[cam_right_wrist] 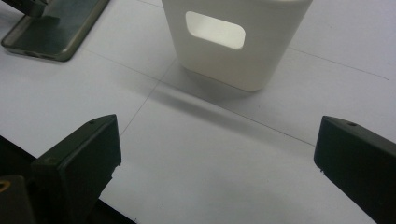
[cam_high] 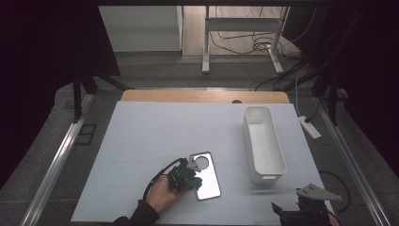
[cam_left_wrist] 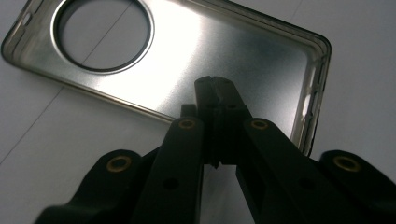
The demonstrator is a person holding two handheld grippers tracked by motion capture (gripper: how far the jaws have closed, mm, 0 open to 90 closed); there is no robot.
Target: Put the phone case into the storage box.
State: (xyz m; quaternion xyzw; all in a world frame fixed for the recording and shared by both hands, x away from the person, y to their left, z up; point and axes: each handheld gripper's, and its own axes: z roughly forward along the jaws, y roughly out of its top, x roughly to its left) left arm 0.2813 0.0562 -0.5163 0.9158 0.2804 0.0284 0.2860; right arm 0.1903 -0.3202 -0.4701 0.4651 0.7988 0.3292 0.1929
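On white table (cam_high: 141, 141), one phone case (cam_high: 209, 181), one bin (cam_high: 266, 141), two claws

Silvery phone case (cam_left_wrist: 224, 51), white bin (cam_high: 263, 141)

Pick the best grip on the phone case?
Take the case by its raised long rim, jaws straddling the wall from above on the left gripper side. It lies flat, open side up, too wide to span; the thin lip is probably the only pinchable edge.
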